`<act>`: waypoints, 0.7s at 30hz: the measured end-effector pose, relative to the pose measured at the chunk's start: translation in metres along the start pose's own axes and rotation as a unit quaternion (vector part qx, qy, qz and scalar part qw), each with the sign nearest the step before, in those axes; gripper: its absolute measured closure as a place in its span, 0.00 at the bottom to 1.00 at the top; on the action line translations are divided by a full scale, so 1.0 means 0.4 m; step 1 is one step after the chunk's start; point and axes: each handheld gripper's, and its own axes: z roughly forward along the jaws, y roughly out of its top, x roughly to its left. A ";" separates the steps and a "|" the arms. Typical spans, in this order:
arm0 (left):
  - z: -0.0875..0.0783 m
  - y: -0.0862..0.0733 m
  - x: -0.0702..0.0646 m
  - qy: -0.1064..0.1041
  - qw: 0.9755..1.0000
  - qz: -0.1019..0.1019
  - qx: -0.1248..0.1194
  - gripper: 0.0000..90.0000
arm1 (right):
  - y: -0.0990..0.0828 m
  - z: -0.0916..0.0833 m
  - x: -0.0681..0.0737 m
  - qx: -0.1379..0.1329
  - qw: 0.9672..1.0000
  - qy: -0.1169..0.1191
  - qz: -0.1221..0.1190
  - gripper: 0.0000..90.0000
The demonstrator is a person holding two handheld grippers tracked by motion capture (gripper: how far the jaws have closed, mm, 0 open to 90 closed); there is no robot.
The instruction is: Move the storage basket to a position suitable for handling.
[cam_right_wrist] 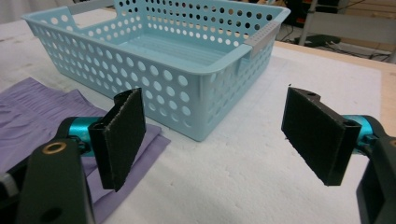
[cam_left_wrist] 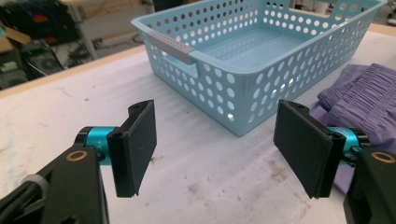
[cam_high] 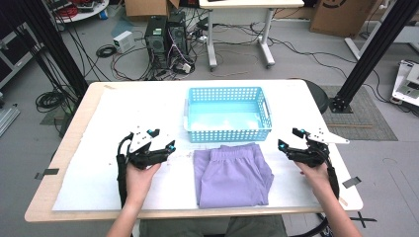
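Now I'm holding the left gripper point(cam_high: 170, 147) with jaws gaping on nothing, left of the folded purple shorts point(cam_high: 232, 174) lying near-centre, blue basket point(cam_high: 228, 136) sitting just beyond, right gripper point(cam_high: 281, 144) hovering rightward, jaws spread empty.

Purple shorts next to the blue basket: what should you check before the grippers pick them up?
1. Purple shorts folded flat on the table: ok.
2. Blue basket empty inside, ready for them: ok.
3. Left gripper open with nothing between its jaws: ok.
4. Right gripper open with nothing between its jaws: ok.
5. Grippers touching the shorts: not ok, one sits on each side, apart from the cloth.
6. Whether the folds will hold when lifted: cannot tell.
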 end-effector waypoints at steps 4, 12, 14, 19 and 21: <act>-0.021 -0.023 0.003 0.004 1.000 -0.002 -0.011 0.33 | 0.002 -0.006 0.002 0.000 1.000 0.004 0.009 0.25; -0.020 -0.032 0.005 -0.007 1.000 -0.020 -0.009 0.29 | 0.001 -0.002 0.019 0.006 1.000 -0.008 -0.017 0.25; -0.019 -0.030 0.001 -0.007 1.000 -0.020 -0.009 0.29 | 0.000 0.001 0.020 0.009 1.000 -0.009 -0.018 0.25; -0.025 -0.023 -0.004 -0.016 0.999 -0.033 -0.016 0.29 | 0.000 0.000 0.019 0.010 1.000 -0.008 -0.014 0.25; -0.026 -0.019 -0.003 -0.025 0.999 -0.038 -0.017 0.29 | 0.001 -0.001 0.018 0.008 1.000 -0.010 -0.014 0.25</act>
